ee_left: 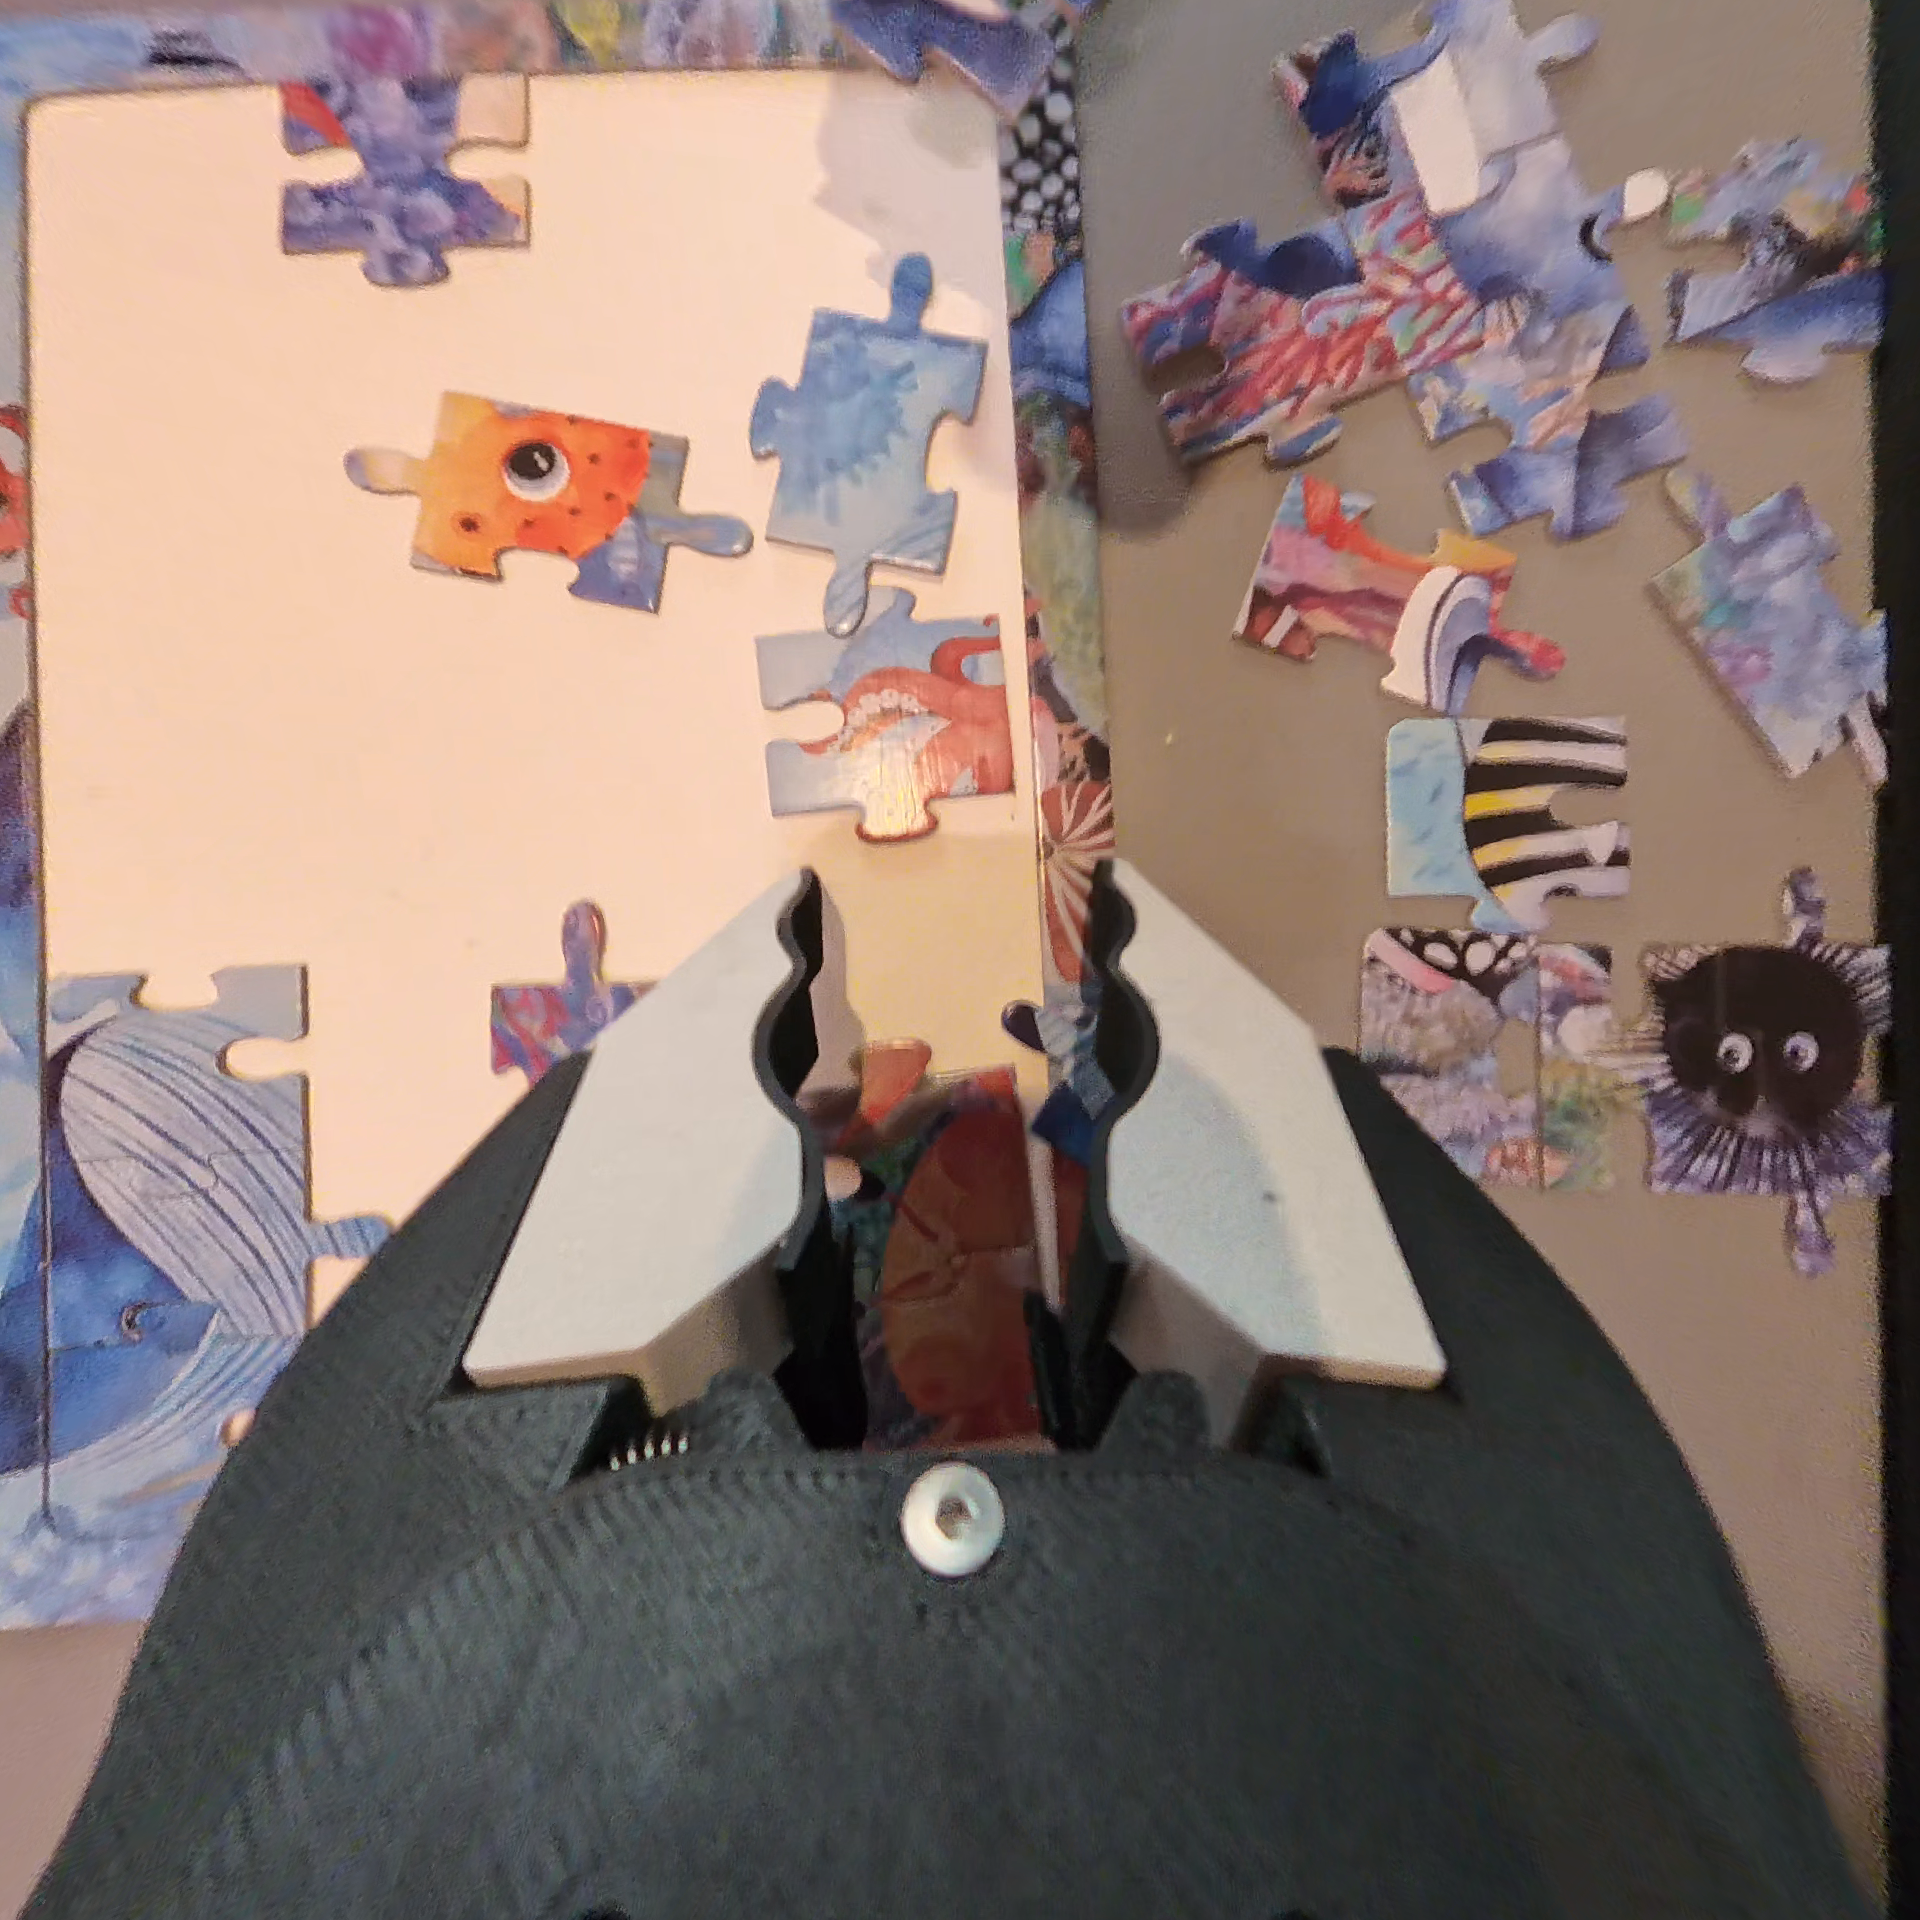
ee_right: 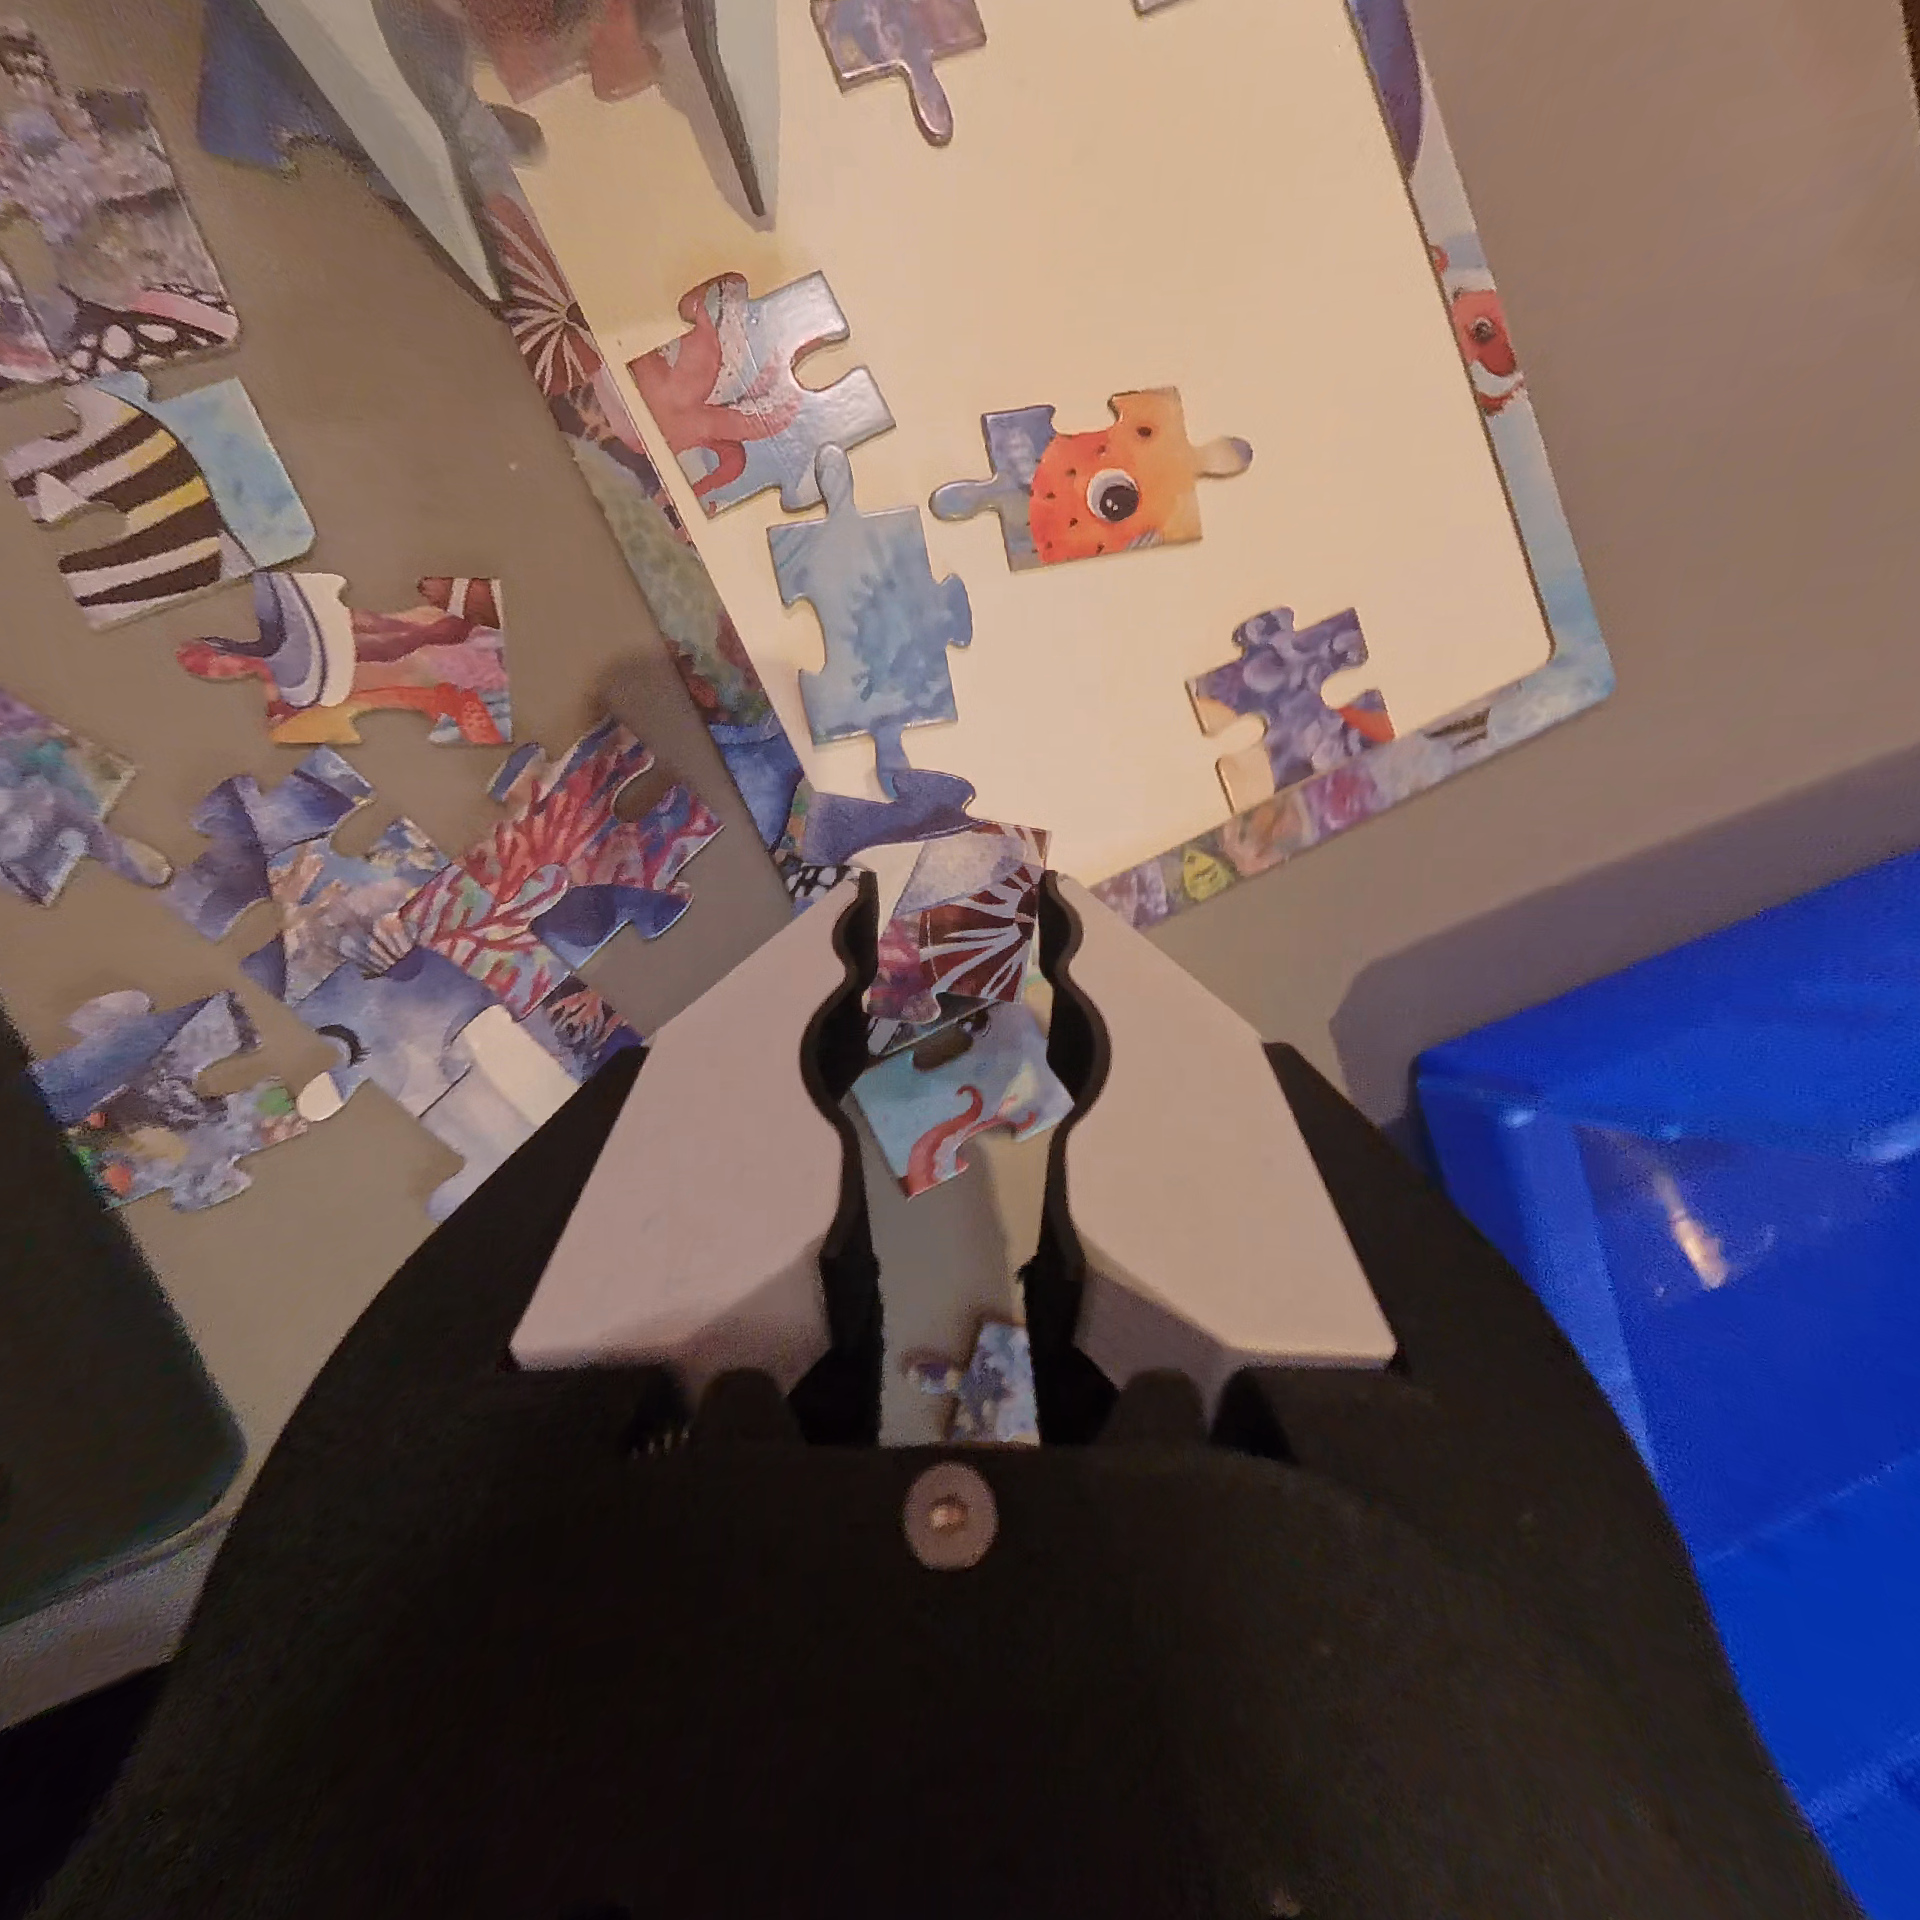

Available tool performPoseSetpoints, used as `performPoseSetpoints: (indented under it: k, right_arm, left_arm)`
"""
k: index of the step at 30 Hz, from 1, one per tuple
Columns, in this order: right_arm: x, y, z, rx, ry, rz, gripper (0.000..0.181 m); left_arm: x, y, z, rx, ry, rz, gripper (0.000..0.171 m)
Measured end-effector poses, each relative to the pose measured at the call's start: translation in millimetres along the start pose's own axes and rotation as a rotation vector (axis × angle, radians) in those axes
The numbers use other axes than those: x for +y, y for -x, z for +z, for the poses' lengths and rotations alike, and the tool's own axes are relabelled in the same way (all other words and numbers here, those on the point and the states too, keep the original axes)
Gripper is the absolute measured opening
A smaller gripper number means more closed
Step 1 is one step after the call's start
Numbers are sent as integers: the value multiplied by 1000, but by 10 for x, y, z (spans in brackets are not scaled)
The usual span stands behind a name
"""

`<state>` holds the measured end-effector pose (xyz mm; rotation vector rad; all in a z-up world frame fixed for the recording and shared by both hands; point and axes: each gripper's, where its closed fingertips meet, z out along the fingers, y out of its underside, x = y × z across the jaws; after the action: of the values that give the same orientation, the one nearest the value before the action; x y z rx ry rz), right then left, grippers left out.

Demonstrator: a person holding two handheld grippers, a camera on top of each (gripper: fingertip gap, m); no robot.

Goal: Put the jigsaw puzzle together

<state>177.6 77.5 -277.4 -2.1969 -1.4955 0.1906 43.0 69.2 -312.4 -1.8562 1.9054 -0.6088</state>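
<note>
Glossy cardboard pieces litter the matte grey worktop point(ee_left: 1247, 727) at three o'clock of the puzzle tray point(ee_left: 520, 779); left tongs point(ee_left: 961, 935) released, right tongs point(ee_right: 956, 925) clenched on a coral-patterned piece point(ee_right: 961, 935).

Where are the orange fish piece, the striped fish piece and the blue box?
orange fish piece point(ee_left: 540, 483), left wrist view, on its eye.
striped fish piece point(ee_left: 1527, 805), left wrist view, on the stripes.
blue box point(ee_right: 1683, 1195), right wrist view, on its top face.
</note>
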Motion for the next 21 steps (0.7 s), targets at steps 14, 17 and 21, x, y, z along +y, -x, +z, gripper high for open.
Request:
performPoseSetpoints:
  k: [14, 17, 21]
  right_arm:
    - [111, 31, 196, -117, 46, 24, 48]
    - [93, 109, 283, -139, 49, 15, 50]
    - [-11, 176, 392, -160, 32, 21, 46]
  left_arm:
    - [155, -142, -143, 121, 27, -52, 39]
    - [172, -160, -159, 135, 26, -60, 40]
    - [194, -177, -173, 135, 42, -52, 41]
